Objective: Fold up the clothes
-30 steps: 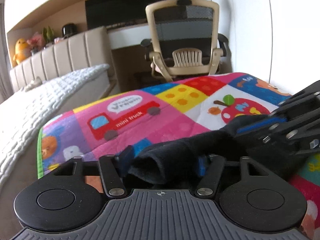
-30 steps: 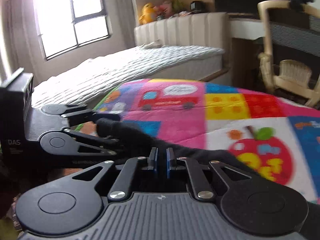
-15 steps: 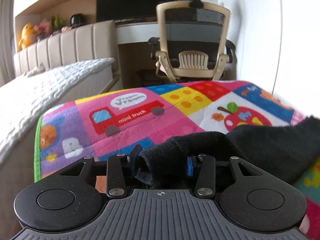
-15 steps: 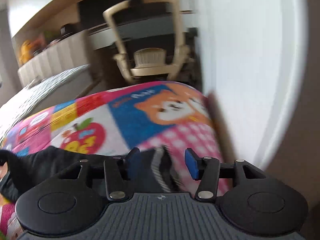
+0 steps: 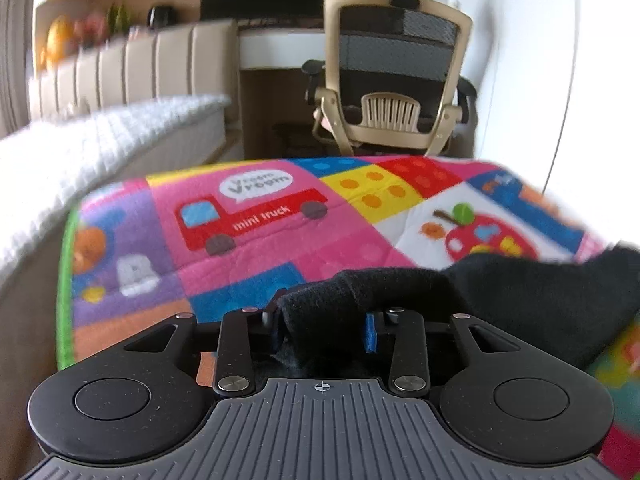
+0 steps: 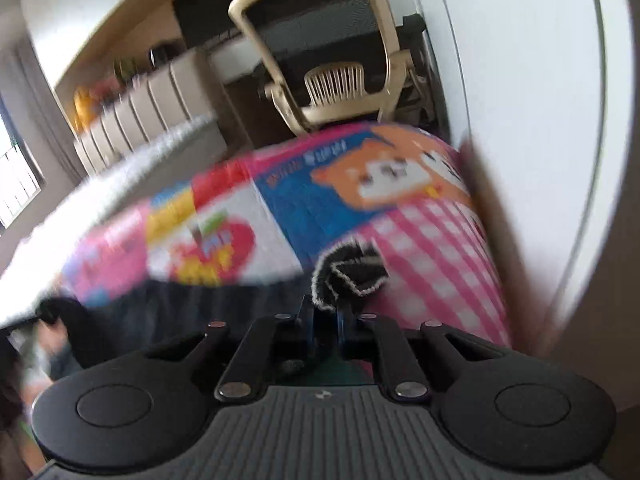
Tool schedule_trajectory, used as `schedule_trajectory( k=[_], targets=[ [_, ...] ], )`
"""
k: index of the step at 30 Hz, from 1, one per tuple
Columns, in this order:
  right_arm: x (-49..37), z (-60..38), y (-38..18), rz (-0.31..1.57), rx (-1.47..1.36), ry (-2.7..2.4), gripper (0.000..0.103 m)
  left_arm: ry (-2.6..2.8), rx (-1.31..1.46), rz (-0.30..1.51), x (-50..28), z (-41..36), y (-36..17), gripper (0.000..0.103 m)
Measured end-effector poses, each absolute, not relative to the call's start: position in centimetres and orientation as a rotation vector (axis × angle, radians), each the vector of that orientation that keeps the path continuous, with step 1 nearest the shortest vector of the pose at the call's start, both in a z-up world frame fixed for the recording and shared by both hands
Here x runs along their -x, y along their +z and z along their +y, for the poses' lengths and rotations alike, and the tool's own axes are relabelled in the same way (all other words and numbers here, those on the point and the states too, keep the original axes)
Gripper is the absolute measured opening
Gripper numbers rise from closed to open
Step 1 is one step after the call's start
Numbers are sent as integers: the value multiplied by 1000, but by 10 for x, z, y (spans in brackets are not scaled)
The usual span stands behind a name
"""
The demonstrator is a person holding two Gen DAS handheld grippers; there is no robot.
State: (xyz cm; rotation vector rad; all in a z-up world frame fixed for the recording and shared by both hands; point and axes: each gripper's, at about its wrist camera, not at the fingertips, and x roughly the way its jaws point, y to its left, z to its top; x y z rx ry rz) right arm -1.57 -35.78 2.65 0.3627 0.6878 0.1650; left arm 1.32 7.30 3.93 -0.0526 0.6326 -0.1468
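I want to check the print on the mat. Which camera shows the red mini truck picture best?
The left wrist view: the mini truck picture lies sharp and unobstructed on the play mat, beyond the black garment. The right wrist view is motion-blurred and aimed at the mat's other end; no truck can be made out there.

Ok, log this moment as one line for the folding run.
task: fold clothes | left gripper: open around black garment | right gripper: shut on garment edge | surface: play mat
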Motion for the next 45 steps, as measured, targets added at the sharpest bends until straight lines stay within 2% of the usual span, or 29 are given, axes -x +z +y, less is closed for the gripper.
schedule_trajectory(
  k=[4,5,6,7,8,9,14,18,20,21,23,24,25,26,28,31,33,34,35,36,43,45],
  targets=[
    [-32,-369,52,556,-405,156,9,-95,252,617,-42,99,49,35],
    [-48,-366,56,517,-383,127,13,-52,288,592,-50,104,51,36],
    [-63,-362,58,491,-363,81,15,-1,310,560,-59,109,52,41],
    [-78,-358,60,466,-344,37,28,55,330,530,-68,113,52,47],
    [-85,-354,60,463,-338,28,48,105,347,517,-76,118,51,60],
    [-93,-350,61,460,-332,18,53,134,366,523,-83,123,49,71],
    [-114,-335,59,459,-250,2,57,147,359,557,-84,129,45,90],
    [-129,-337,40,558,-238,28,61,38,291,601,-72,111,43,94],
    [-134,-335,29,598,-234,46,70,-51,262,622,-65,95,42,94],
    [-140,-332,22,623,-229,57,71,-93,248,628,-63,87,41,94],
    [-150,-326,12,682,-235,93,68,-162,218,629,-59,73,40,94],
    [-154,-323,8,707,-241,113,58,-179,199,624,-58,66,39,94],
    [-157,-317,12,706,-231,133,28,-188,188,626,-59,61,39,94],
    [-160,-312,16,705,-221,154,16,-197,192,635,-60,57,38,94],
    [-161,-300,31,652,-190,192,11,-247,198,664,-62,45,34,95],
    [-147,-286,67,430,-107,224,11,-322,170,693,-61,25,27,95],
    [-146,-284,73,385,-43,160,15,-347,153,714,-60,15,20,95],
    [-145,-283,75,365,-13,128,33,-348,146,725,-60,11,16,95],
    [-149,-287,68,407,-4,83,61,-349,143,734,-59,10,13,95],
    [-151,-293,60,449,-16,54,66,-350,141,740,-58,9,10,96],
    [-115,-338,4,669,-198,7,66,-365,133,762,-47,16,7,96],
    [-102,-342,-11,719,-222,11,59,-367,124,759,-44,17,6,96]
  ],
)
